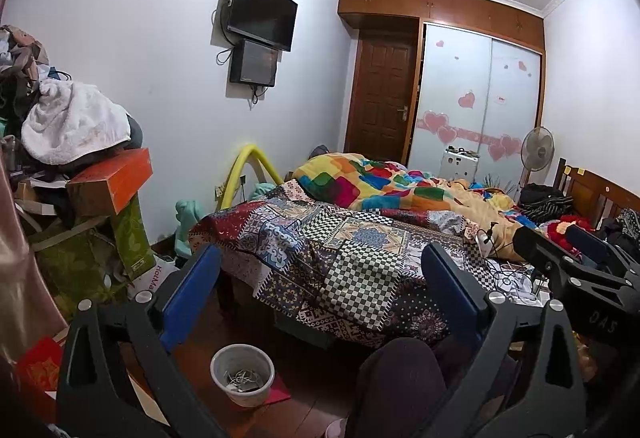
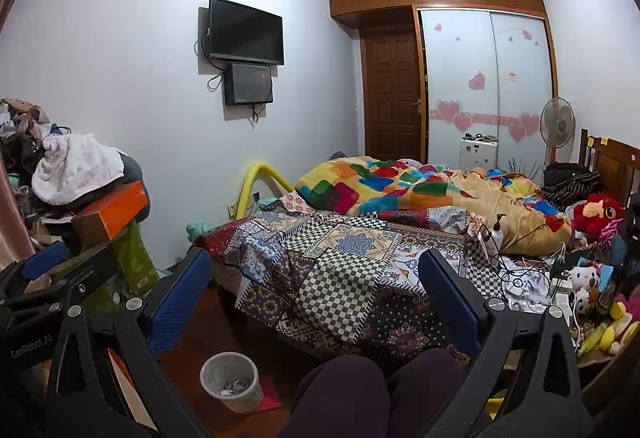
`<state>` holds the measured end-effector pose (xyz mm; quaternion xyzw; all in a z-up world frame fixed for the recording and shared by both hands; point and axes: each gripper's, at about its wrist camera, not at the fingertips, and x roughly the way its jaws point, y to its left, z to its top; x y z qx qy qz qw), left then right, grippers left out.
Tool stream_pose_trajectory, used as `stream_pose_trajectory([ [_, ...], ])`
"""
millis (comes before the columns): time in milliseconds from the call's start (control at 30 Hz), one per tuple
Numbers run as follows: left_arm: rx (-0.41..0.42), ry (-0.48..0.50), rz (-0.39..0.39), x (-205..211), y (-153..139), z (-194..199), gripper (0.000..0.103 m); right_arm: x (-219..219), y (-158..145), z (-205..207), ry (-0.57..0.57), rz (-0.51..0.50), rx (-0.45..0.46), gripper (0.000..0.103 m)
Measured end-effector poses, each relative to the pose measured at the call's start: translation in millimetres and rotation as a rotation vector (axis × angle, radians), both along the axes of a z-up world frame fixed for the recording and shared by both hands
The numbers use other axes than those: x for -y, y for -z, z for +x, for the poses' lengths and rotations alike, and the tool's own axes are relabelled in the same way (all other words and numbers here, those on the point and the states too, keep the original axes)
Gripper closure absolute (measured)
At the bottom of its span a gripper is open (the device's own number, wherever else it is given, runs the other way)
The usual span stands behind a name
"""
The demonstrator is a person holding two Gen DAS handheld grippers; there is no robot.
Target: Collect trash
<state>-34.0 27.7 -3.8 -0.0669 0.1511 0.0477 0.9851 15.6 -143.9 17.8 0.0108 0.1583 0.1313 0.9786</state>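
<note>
The wide bed under its patchwork checkered cover (image 1: pixel 340 254) is filling the middle of both my views, with a rumpled multicoloured blanket (image 2: pixel 400 186) lying toward the centre right. A heap of clothes and boxes (image 1: pixel 72 158) is piling up at the left edge. My left gripper (image 1: pixel 320 286) and right gripper (image 2: pixel 316 290) are both hanging over the bed's near corner, jaws spread wide apart, holding nothing. The small round white plastic trash bin (image 1: pixel 243 374), with scraps inside, is sitting on the wooden floor at lower centre-left.
</note>
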Motion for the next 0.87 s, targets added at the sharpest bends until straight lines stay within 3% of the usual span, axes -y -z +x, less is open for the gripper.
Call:
stream_pose_trajectory([
  [867,0.010,-0.003,-0.015,0.3,-0.5,1.2,0.001,3.4,4.5,-1.1,-0.014,0.000,-0.020,0.000],
])
